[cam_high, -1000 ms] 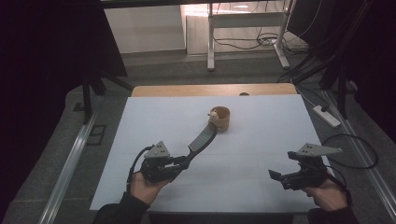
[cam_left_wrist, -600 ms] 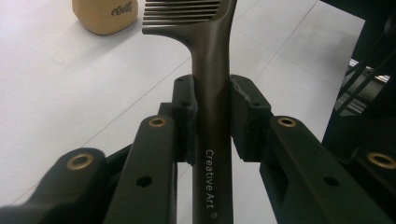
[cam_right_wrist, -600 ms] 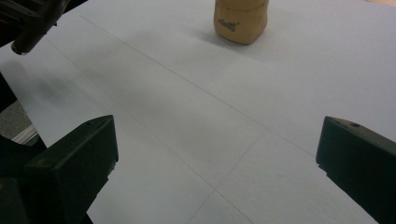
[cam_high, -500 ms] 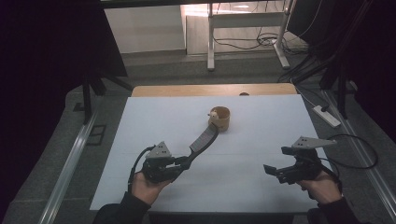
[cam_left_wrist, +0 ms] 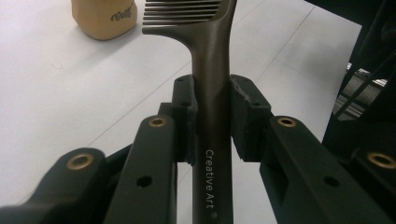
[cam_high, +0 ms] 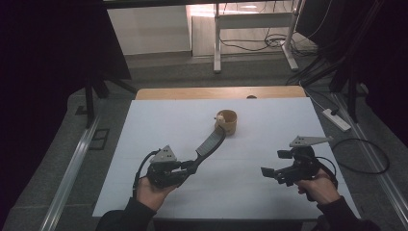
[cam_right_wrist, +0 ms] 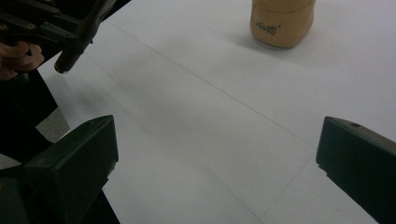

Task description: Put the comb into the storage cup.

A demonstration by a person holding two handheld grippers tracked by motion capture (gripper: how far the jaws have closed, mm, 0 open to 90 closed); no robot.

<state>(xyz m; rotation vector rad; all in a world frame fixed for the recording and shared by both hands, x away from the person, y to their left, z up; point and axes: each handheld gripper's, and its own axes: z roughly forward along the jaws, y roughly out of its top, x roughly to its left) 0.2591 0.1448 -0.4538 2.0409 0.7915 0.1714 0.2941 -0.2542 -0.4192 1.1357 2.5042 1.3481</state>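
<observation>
now we hold a comb out over the white table

our left gripper (cam_left_wrist: pixel 212 121) is clamped on the comb (cam_left_wrist: pixel 212 93) handle, teeth reaching toward the tan cup (cam_high: pixel 226 121); our right gripper (cam_high: pixel 275 169) hovers with jaws wide apart, holding nothing.

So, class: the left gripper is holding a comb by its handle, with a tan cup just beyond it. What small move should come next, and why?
Probably ease the left gripper forward, carrying the comb head to the tan cup. The jaws are clamped on the handle, and the toothed end seems to lie just short of the cup. The right gripper hangs open, apart from both.
</observation>
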